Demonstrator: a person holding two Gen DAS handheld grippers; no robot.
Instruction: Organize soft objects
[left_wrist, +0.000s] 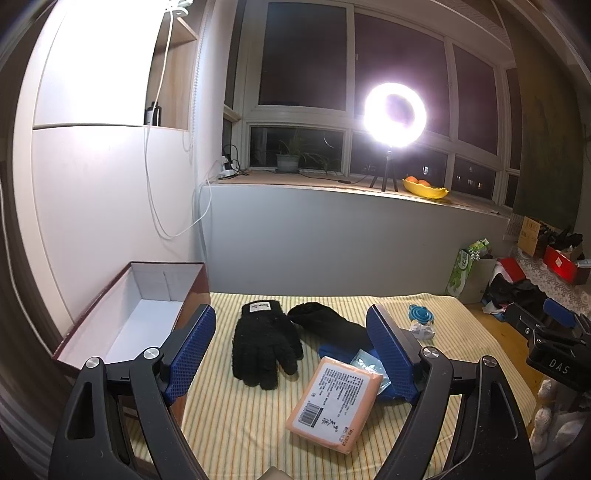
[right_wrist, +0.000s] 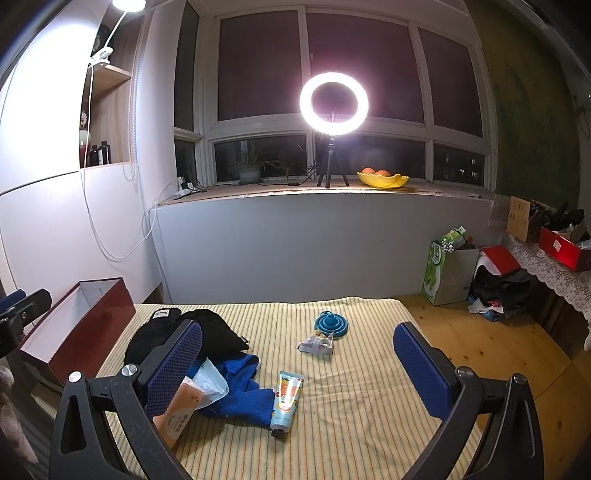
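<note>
- My left claw (left_wrist: 291, 354) hangs wide open over the striped cloth (left_wrist: 236, 435) with nothing between its pads. My right claw (right_wrist: 295, 373) is just as wide open and empty.
- The glove (left_wrist: 265, 345) lies flat ahead of my left claw, between its pads in view and nearer the left one. Its cuff, with a white label, points away from me and its fingers point back toward me, so the long axis runs straight out from the claw.
- A second black glove (left_wrist: 327, 325) lies ahead and to the right, touching the first near the cuff and angled off rightward. A blue cloth (right_wrist: 242, 391) lies partly beneath it, ahead-left of my right claw.
- I judge the glove to be light, fuzzy and limp: it should sag and fold when lifted and is not fragile. I would pinch across the palm or the cuff, where the knit is thickest, rather than a single finger.
- The open box (left_wrist: 147, 314) sits just left of my left claw, empty as far as I can see, and is the likely place for the soft things.
- The orange pack (left_wrist: 336, 402), the tube (right_wrist: 286, 402) and the funnel (right_wrist: 330, 322) look firmer, so I would leave them.
</note>
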